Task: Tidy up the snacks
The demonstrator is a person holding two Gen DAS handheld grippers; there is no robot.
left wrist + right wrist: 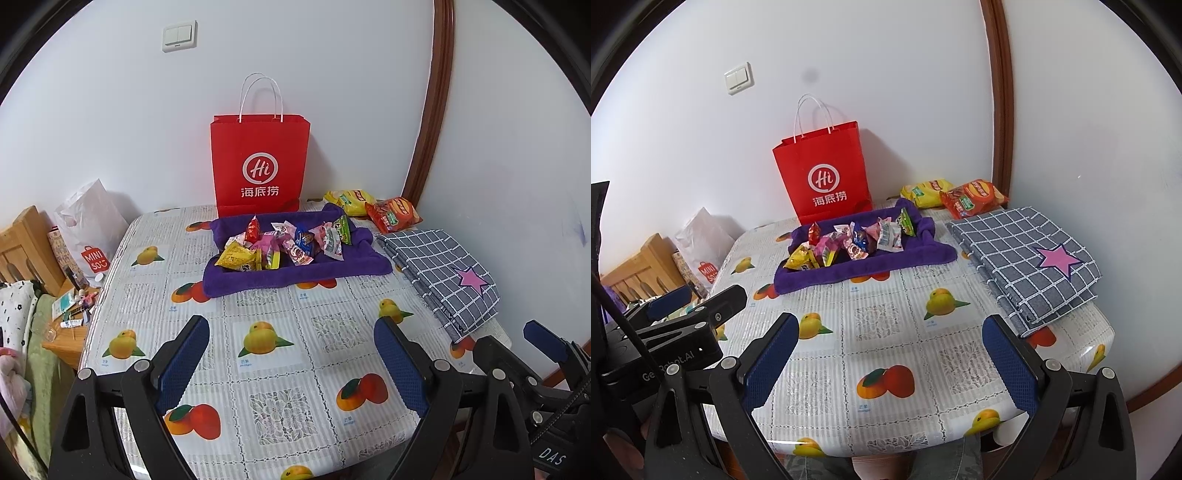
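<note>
Across the table's [258, 369] far half, the snack-filled purple towel [295, 273] lies long-side crosswise; left gripper [291, 354] and right gripper [890, 350] spread, empty.

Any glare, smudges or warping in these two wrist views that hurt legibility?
Left wrist: sharp; fisheye bows the brown wooden door frame; the red paper bag is oversaturated. Right wrist: a dark smudge on the white wall; window glare along the glossy fruit-print tablecloth near its front edge.

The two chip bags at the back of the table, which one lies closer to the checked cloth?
The orange-red chip bag; it sits right by the checked cloth, while the yellow chip bag lies further toward the red paper bag.
</note>
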